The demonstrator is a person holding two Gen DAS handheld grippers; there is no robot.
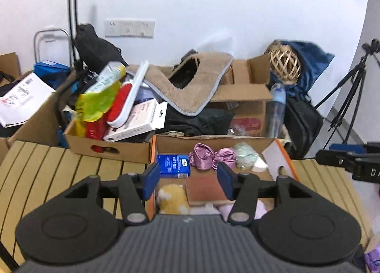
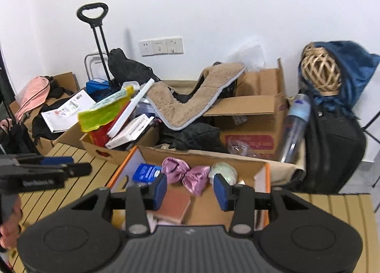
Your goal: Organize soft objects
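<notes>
An orange-edged cardboard box [image 1: 153, 151] [image 2: 268, 178] stands on the slatted table. Inside lie a purple satin bow [image 1: 204, 155] [image 2: 185, 174], a pale green soft ball [image 1: 245, 154] [image 2: 224, 172], a blue packet [image 1: 174, 165] [image 2: 146, 172], a reddish-brown pad [image 1: 205, 188] [image 2: 175, 204] and a yellow plush toy [image 1: 171, 198]. My left gripper [image 1: 188, 181] is open and empty above the box. My right gripper [image 2: 190, 192] is open and empty above the same box, and it also shows at the right edge of the left wrist view [image 1: 349, 159].
Behind the box, cardboard boxes [image 1: 106, 147] [image 2: 256, 106] hold a beige fleece mat [image 1: 190, 87] [image 2: 190, 102], a lint brush [image 1: 128, 99] and packaging. A water bottle [image 2: 294, 128], black bag [image 2: 332, 149], wicker ball [image 2: 320, 73], trolley [image 2: 97, 42] and tripod [image 1: 349, 92] stand around.
</notes>
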